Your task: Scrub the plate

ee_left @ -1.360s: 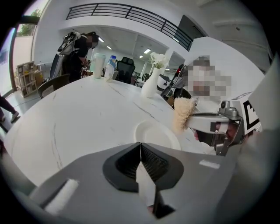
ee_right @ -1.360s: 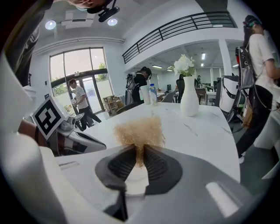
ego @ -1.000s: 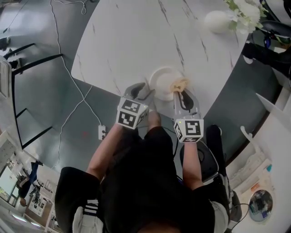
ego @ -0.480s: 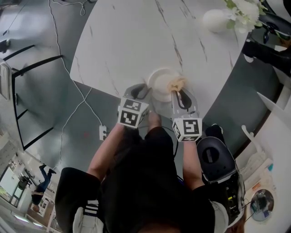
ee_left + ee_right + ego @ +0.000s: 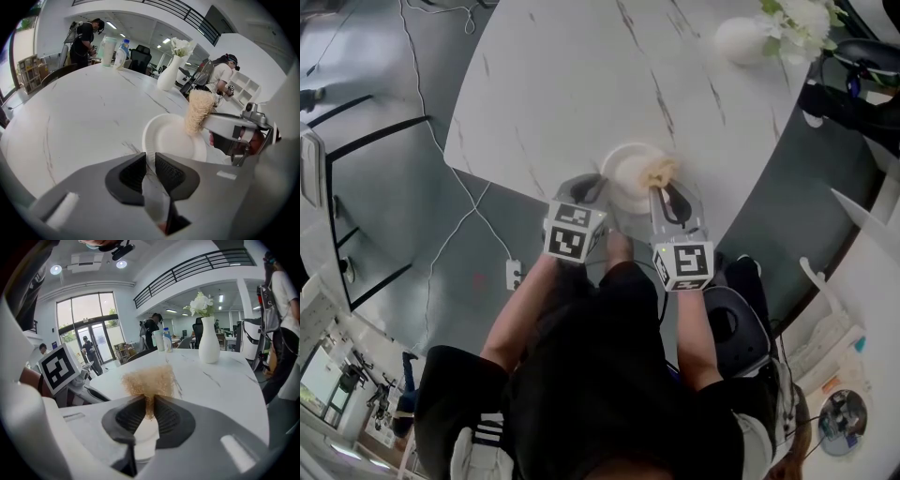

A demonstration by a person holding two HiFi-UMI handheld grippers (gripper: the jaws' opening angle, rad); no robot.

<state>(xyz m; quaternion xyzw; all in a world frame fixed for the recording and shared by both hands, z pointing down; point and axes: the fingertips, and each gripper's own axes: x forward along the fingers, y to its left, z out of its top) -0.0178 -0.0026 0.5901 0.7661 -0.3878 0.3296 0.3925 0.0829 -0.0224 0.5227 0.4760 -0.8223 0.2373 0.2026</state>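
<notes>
A white plate (image 5: 628, 173) (image 5: 171, 138) lies near the front edge of the marble table (image 5: 562, 84). My left gripper (image 5: 598, 187) (image 5: 150, 164) is at the plate's left rim. Its jaws have just been closing, and they now stand pinched on the rim. My right gripper (image 5: 661, 192) (image 5: 150, 408) is shut on a tan fibrous scrubber (image 5: 659, 172) (image 5: 149, 380) (image 5: 199, 110). The scrubber stands over the plate's right side. Part of the plate (image 5: 146, 433) shows under the right jaws.
A white vase with flowers (image 5: 750, 42) (image 5: 208, 345) stands at the table's far right. Bottles (image 5: 119, 54) and people are at the far side. A cable and power strip (image 5: 512, 274) lie on the floor to the left. A chair (image 5: 731, 328) is beside my right arm.
The left gripper's jaws have drawn together on the plate's rim. The right gripper with the scrubber has kept its place over the plate.
</notes>
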